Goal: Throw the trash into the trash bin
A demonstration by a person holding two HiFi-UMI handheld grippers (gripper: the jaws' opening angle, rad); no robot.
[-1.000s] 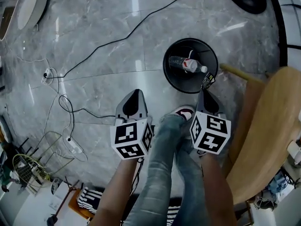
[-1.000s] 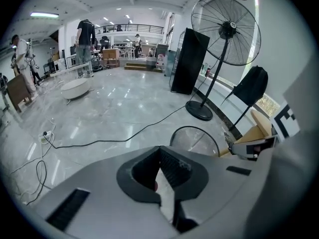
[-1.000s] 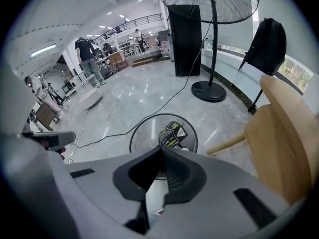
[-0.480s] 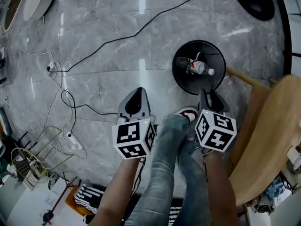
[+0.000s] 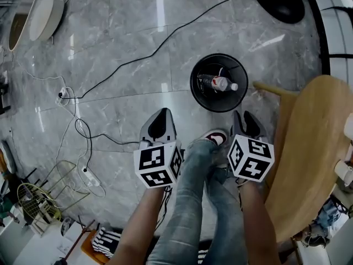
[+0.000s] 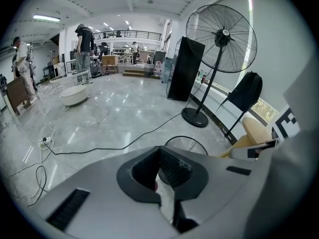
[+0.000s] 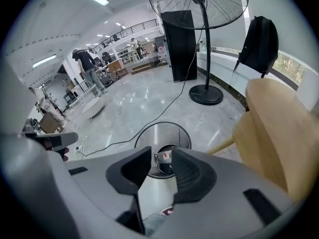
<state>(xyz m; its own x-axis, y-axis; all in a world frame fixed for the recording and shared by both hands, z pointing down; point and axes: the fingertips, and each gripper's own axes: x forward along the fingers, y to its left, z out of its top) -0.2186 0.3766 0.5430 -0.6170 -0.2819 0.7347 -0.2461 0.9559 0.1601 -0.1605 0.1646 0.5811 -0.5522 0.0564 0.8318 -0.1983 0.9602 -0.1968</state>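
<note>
both forearms (image 5: 138,225) reach up from 6 o'clock of the head view, one on either side of the person's jeans-clad legs (image 5: 190,203). each gripper is tilted steeply down toward the marble floor (image 5: 121,37). the left gripper (image 5: 161,112) has its jaws drawn together at the tips, with nothing in them. the right gripper (image 5: 245,115) has just been opening its jaws; they stand moderately apart and empty. its own view looks through the gap into the trash bin (image 5: 193,84). the black bin stands on the floor at 11 o'clock of the right gripper and 2 o'clock of the left, apart from both. the trash, a plastic bottle (image 5: 218,83), lies inside it. a wooden chair (image 5: 314,148) sits at 3 o'clock.
</note>
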